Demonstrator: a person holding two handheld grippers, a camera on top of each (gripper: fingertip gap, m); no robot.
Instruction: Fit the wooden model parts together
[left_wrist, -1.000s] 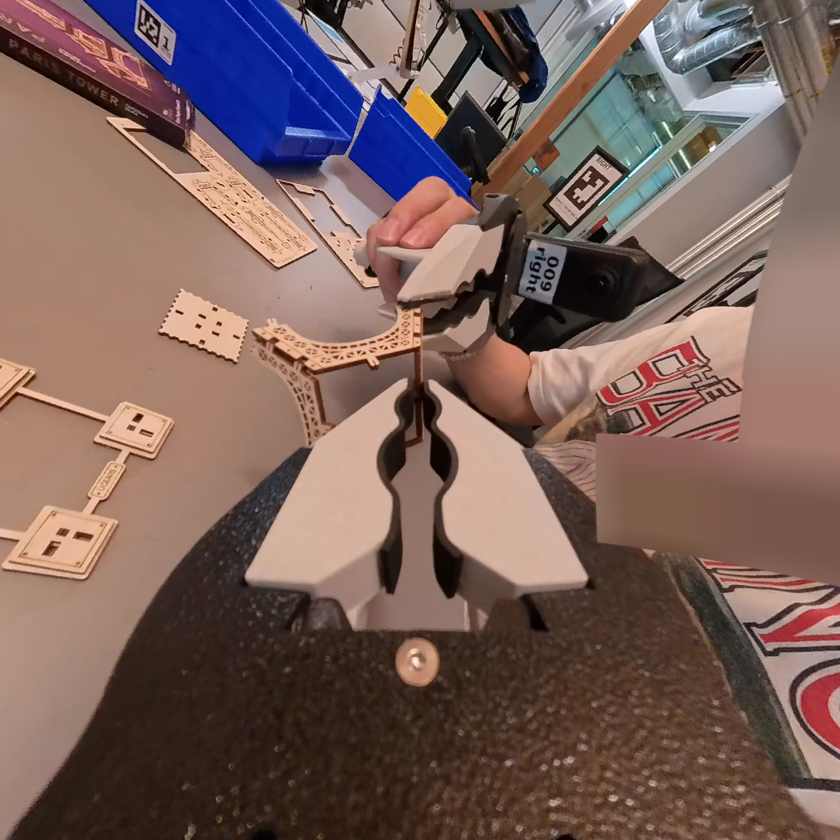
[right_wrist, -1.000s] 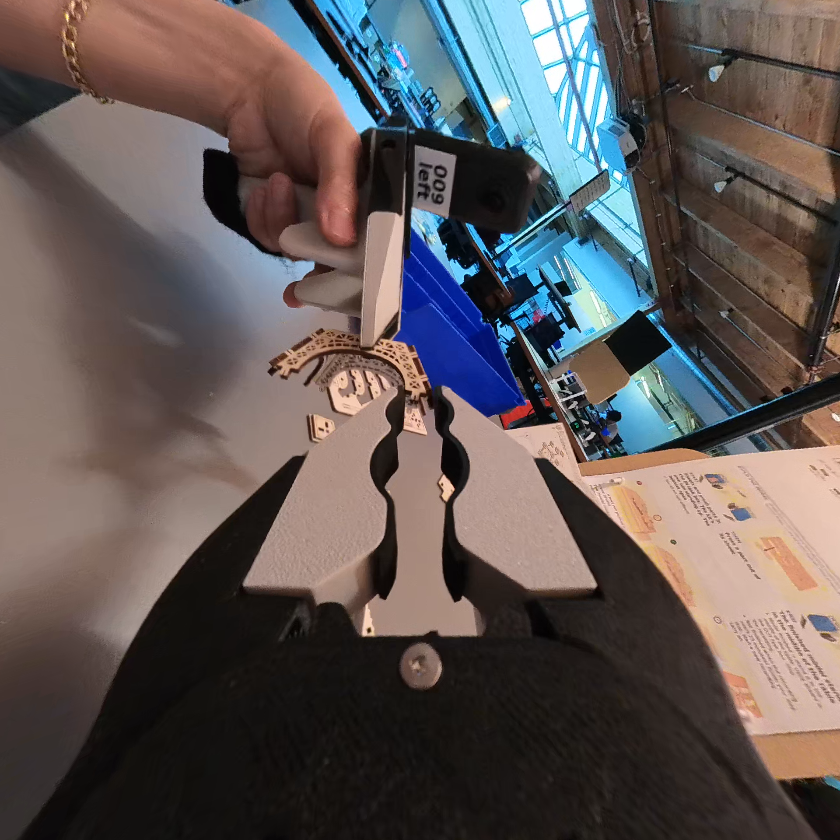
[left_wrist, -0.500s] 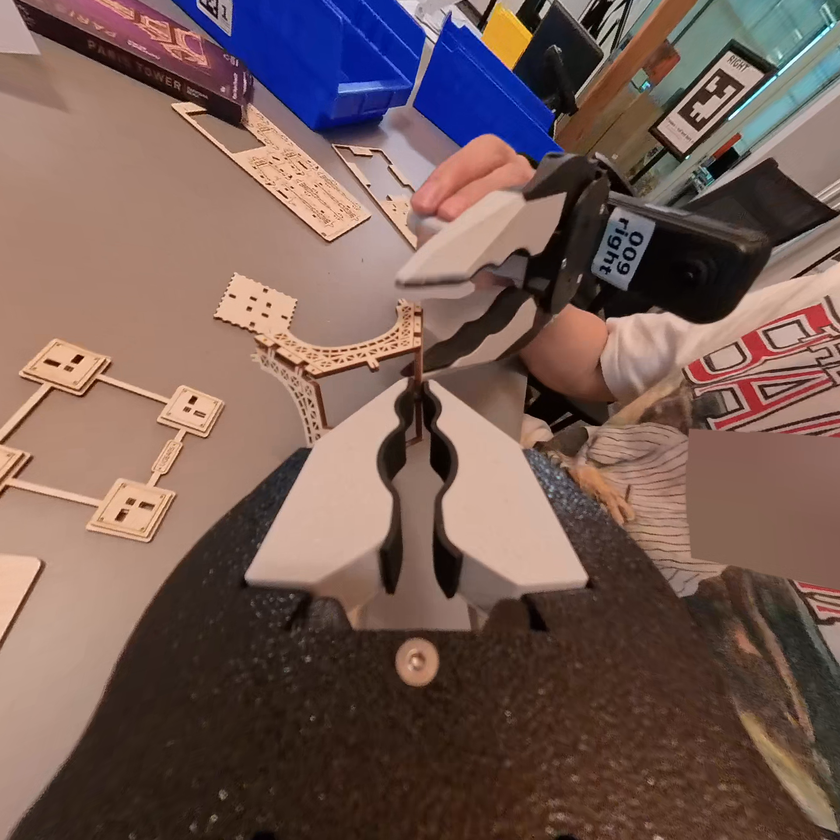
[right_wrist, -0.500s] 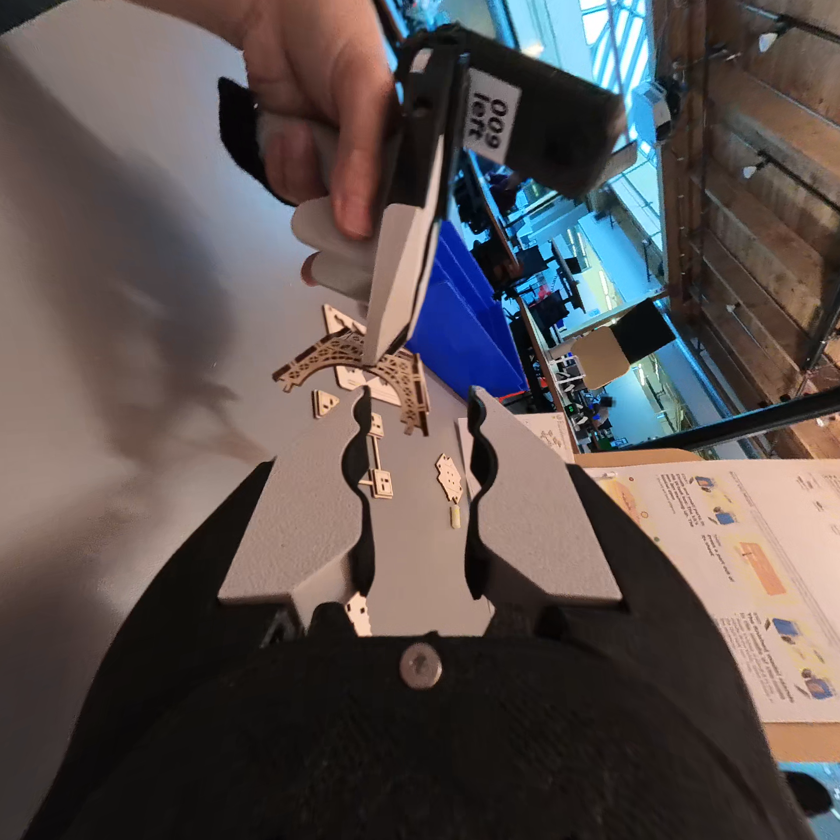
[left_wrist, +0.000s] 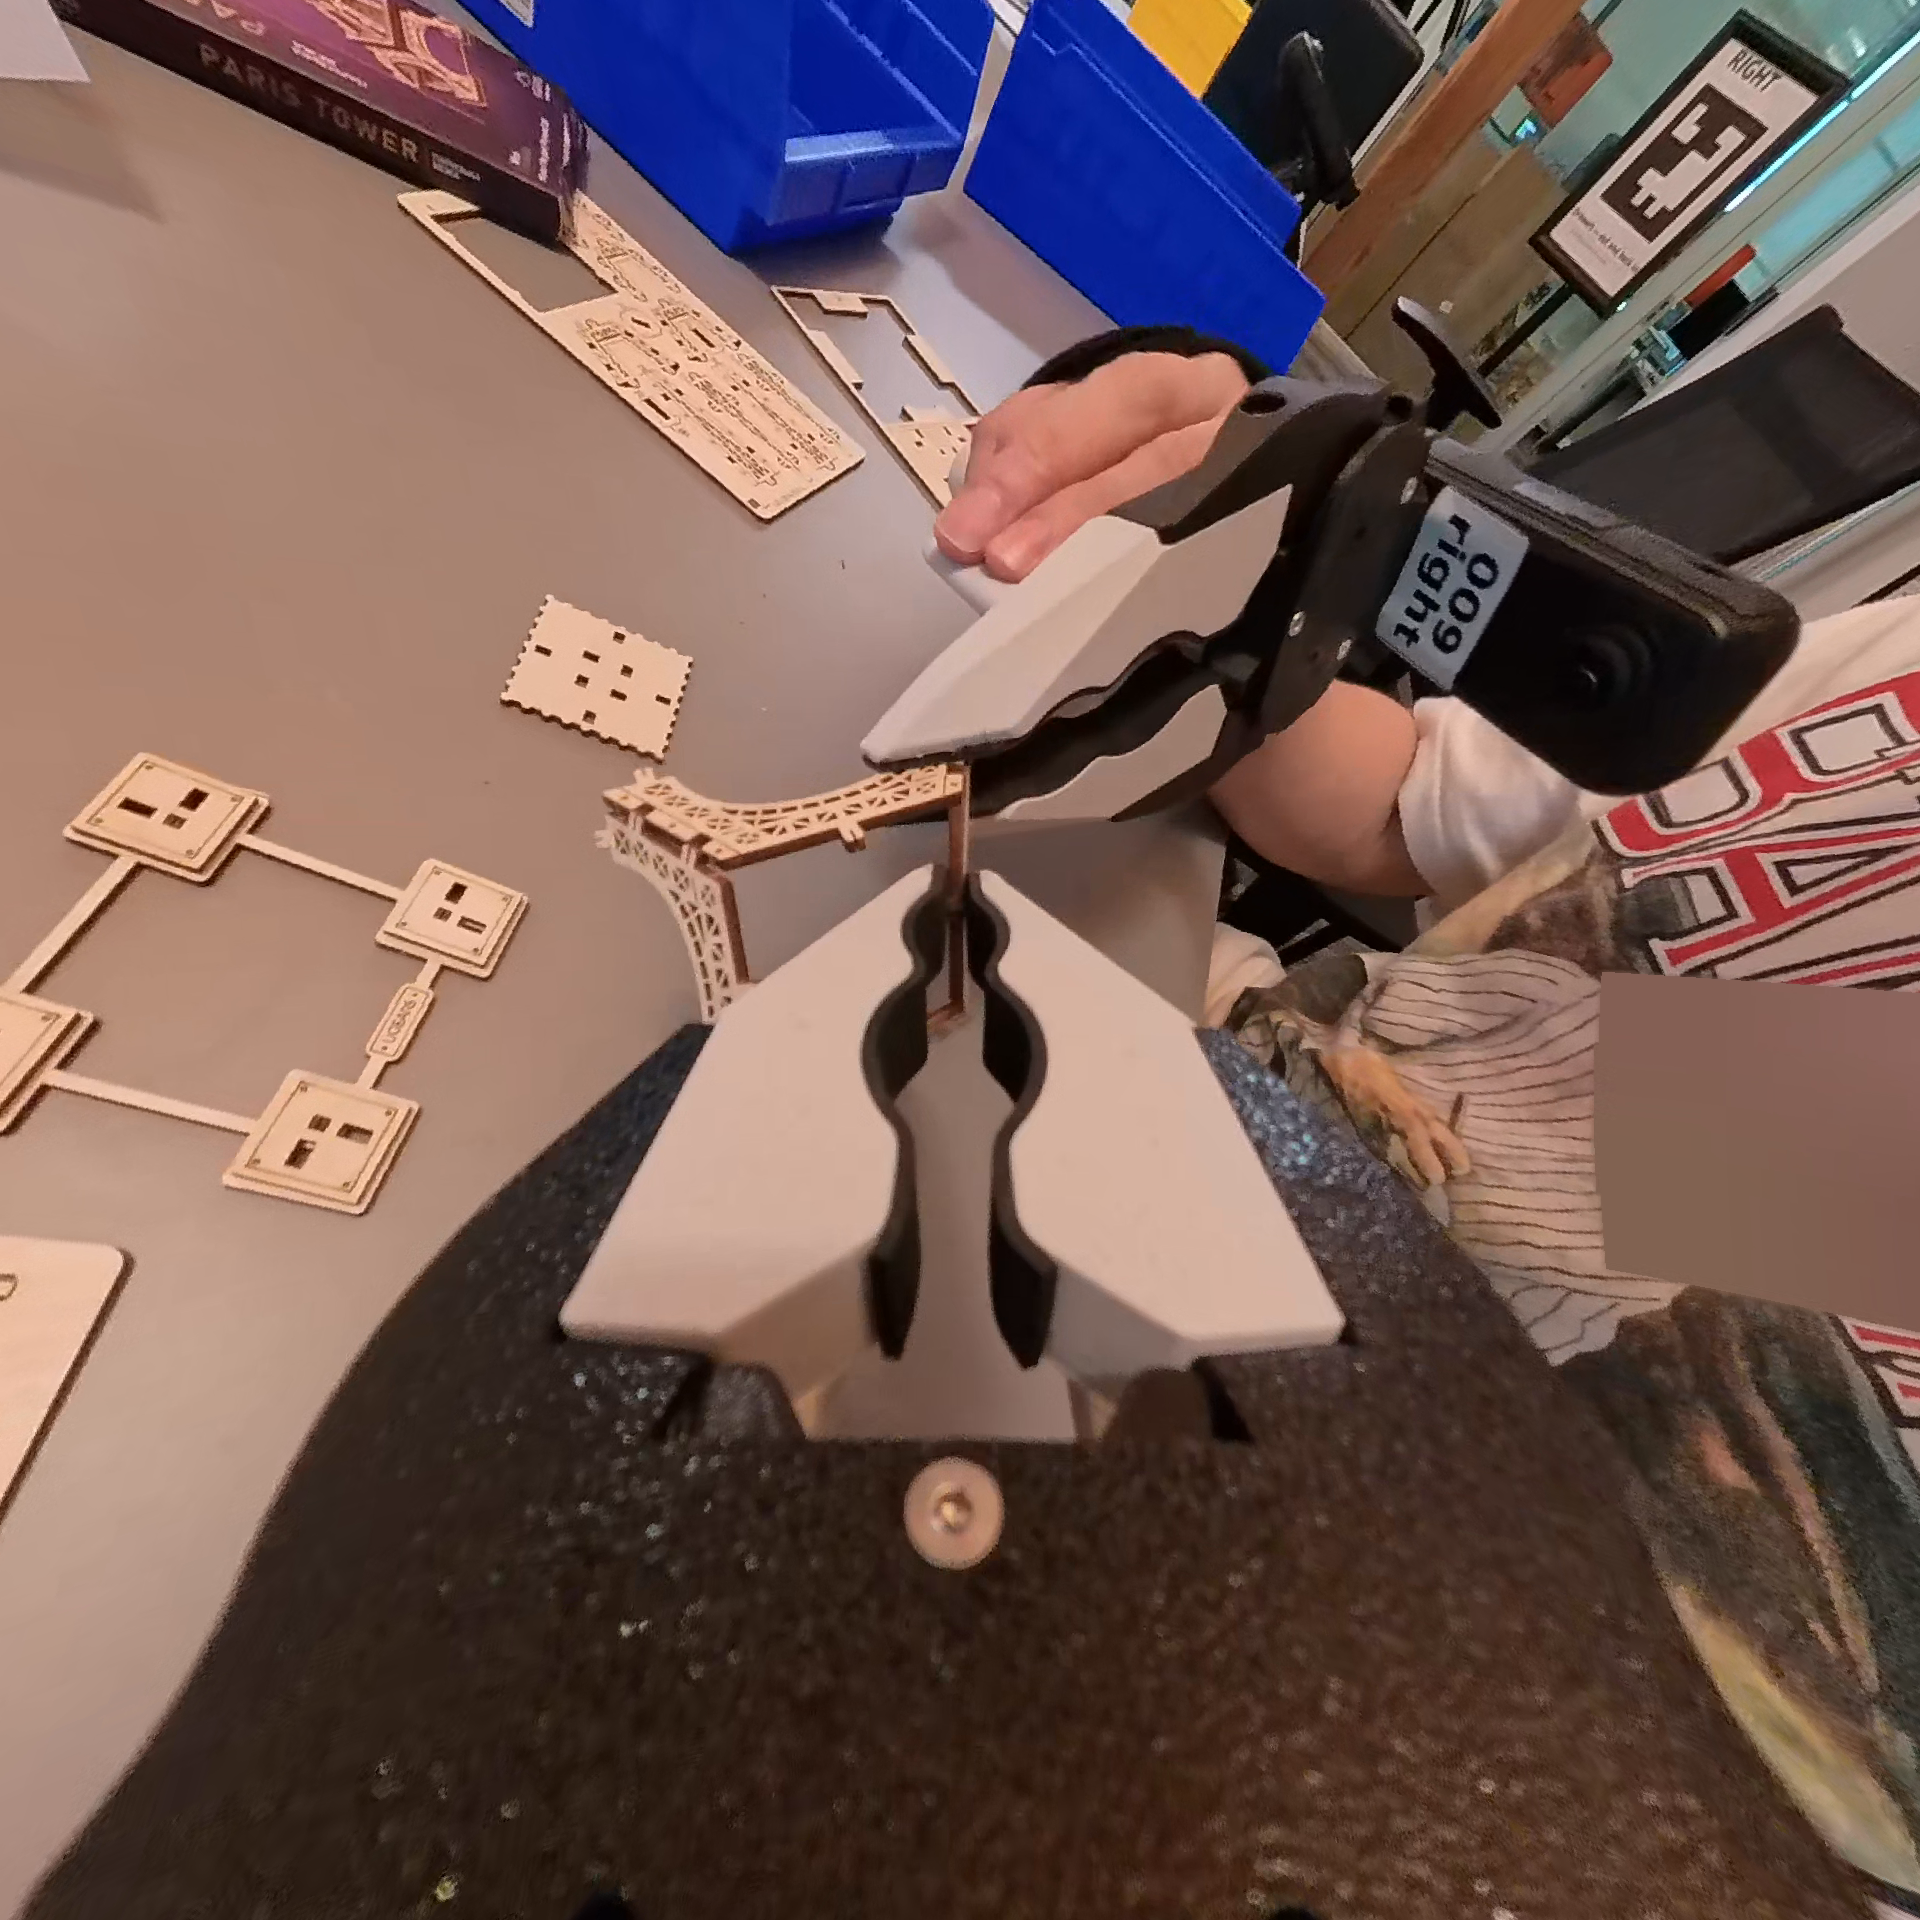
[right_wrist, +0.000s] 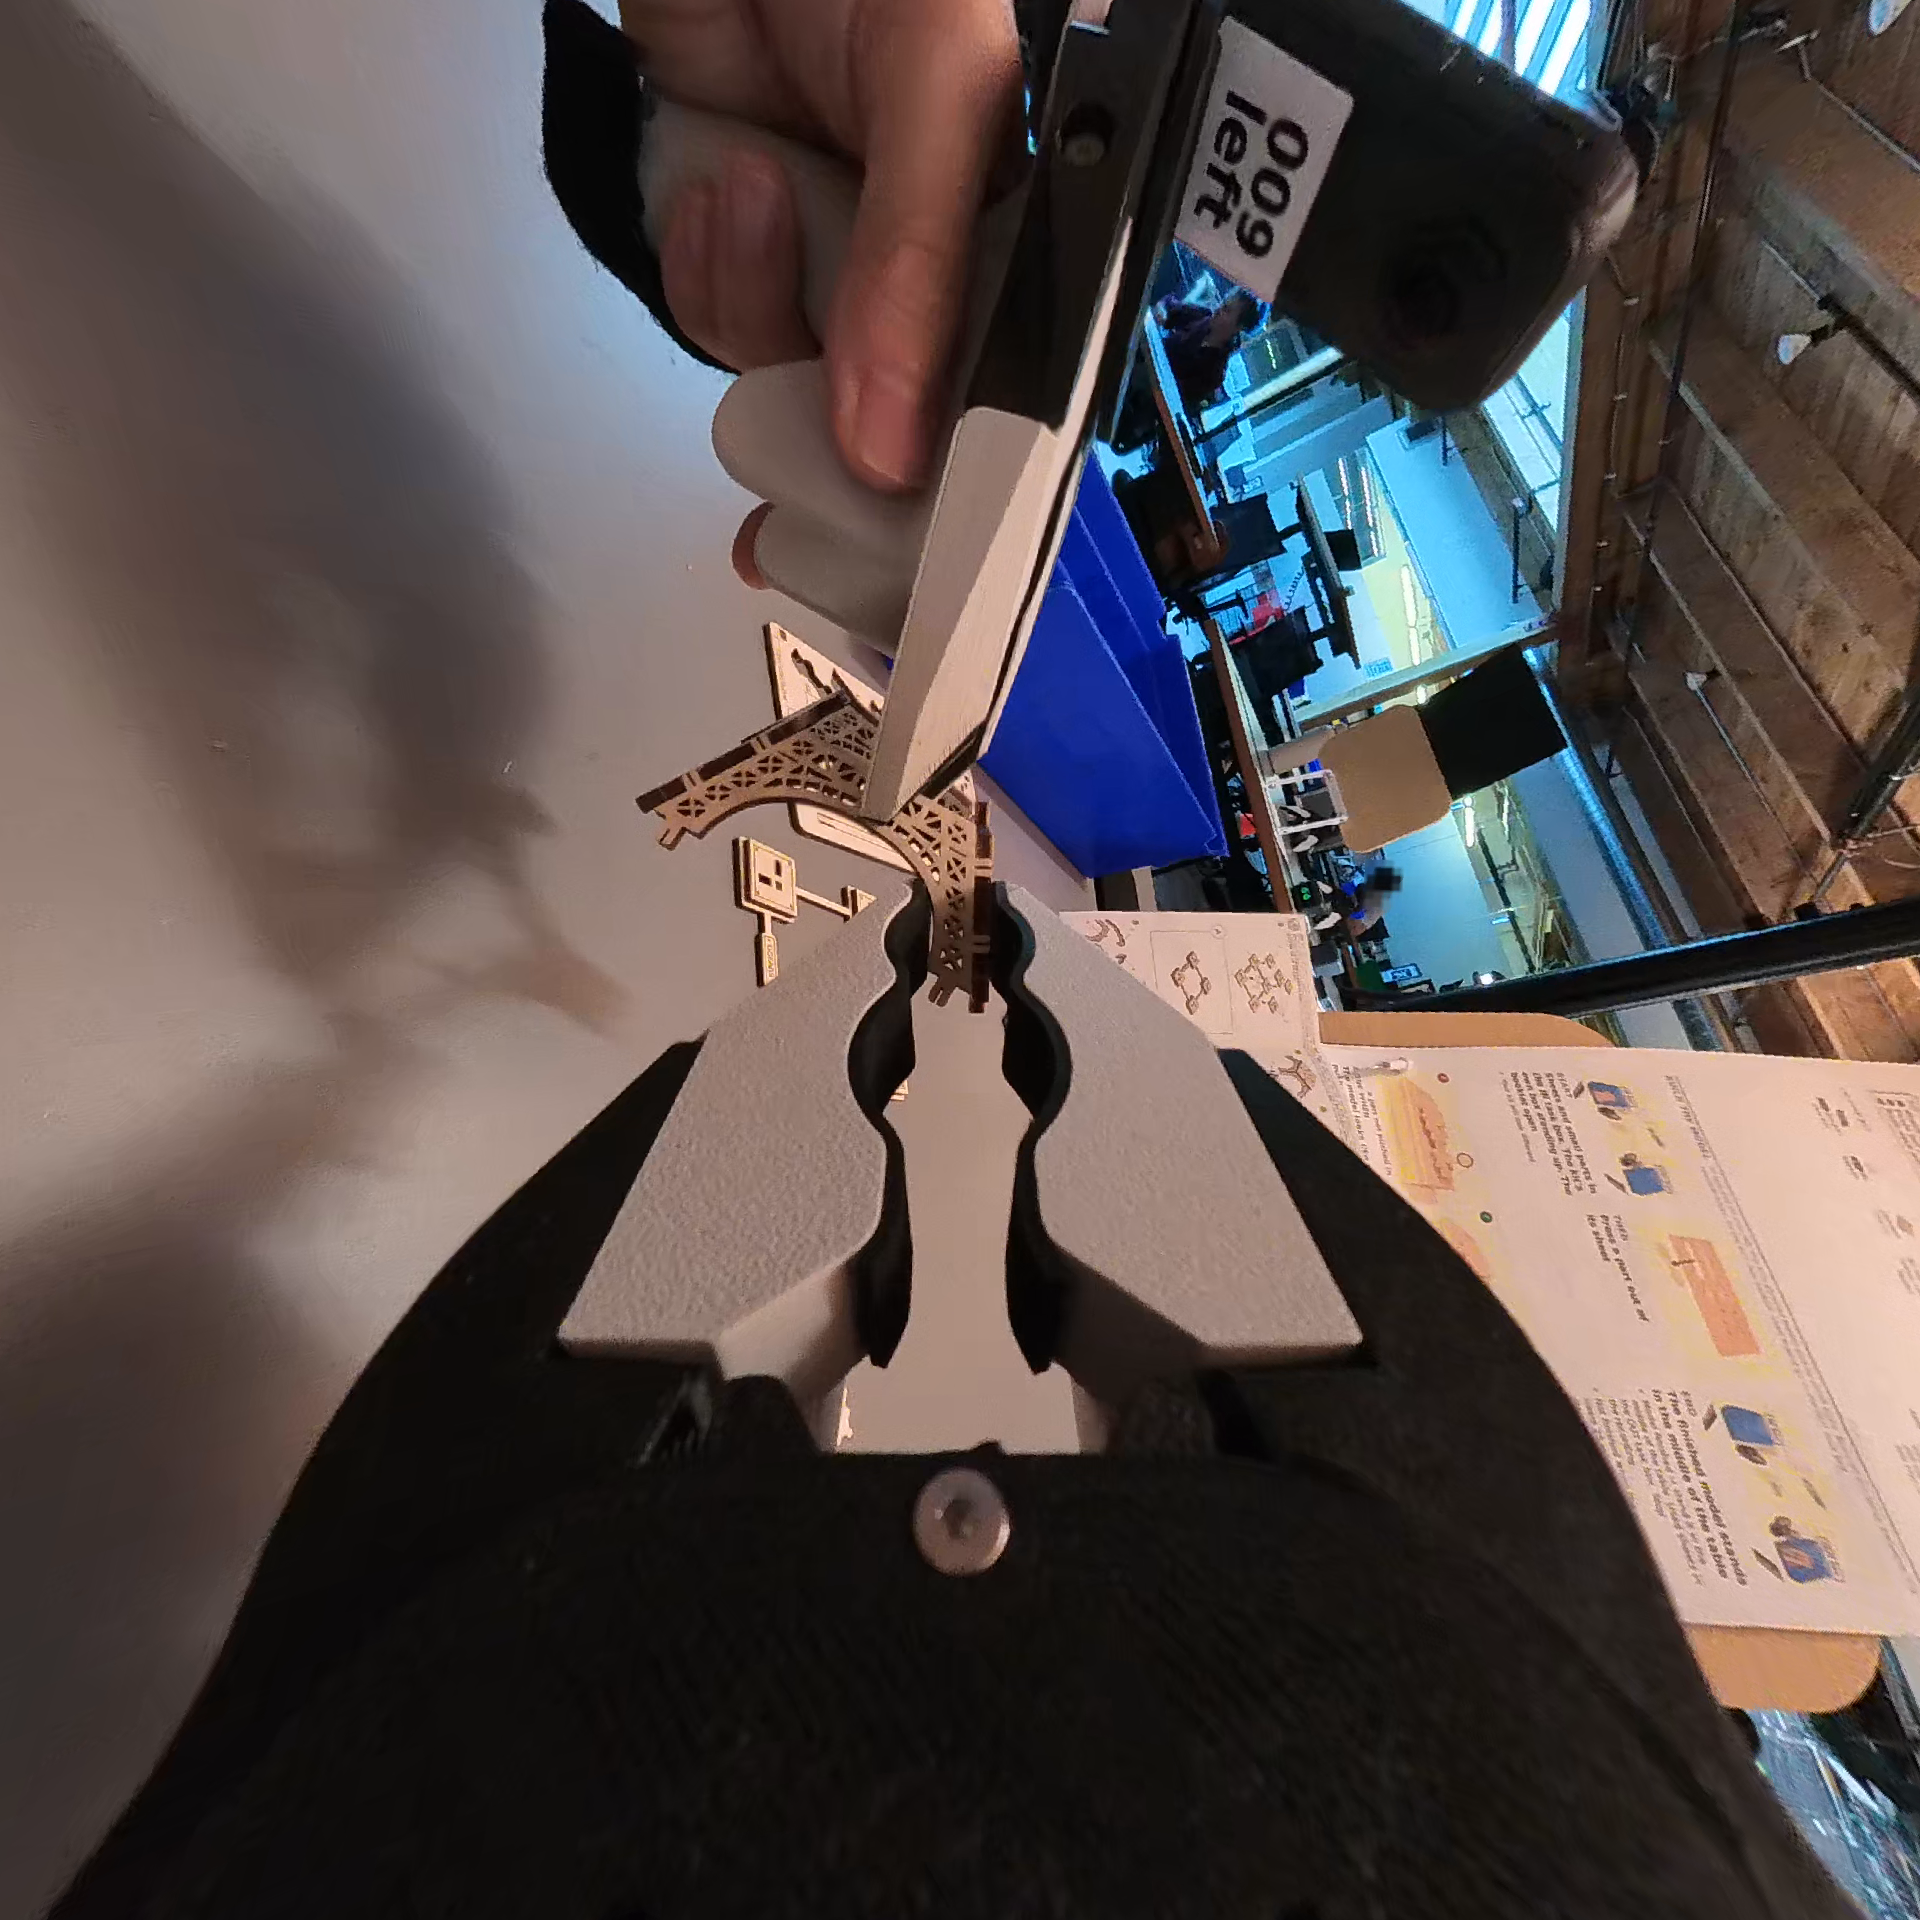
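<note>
A wooden lattice arch assembly (left_wrist: 769, 821) with two curved legs is held above the grey table (left_wrist: 260, 520). My left gripper (left_wrist: 956, 904) is shut on a thin upright wooden edge of it. My right gripper (right_wrist: 961, 914) is shut on one lattice leg (right_wrist: 951, 935) of the same assembly, which also shows in the right wrist view (right_wrist: 790, 769). In the left wrist view the right gripper (left_wrist: 935, 764) meets the arch's top end from the right. In the right wrist view the left gripper (right_wrist: 914, 790) comes down from above.
A wooden base frame with square pads (left_wrist: 260, 987) and a perforated square plate (left_wrist: 597, 675) lie on the table to the left. Part sheets (left_wrist: 665, 353), a purple box (left_wrist: 364, 94) and blue bins (left_wrist: 779, 104) stand behind. An instruction sheet (right_wrist: 1610, 1299) lies at the right. My two grippers' fingertips are within a few centimetres of each other.
My right gripper opened half a second ago, moved in, and has now shut on the arch's leg. My left gripper stayed shut on the assembly; both grippers have drawn closer together.
</note>
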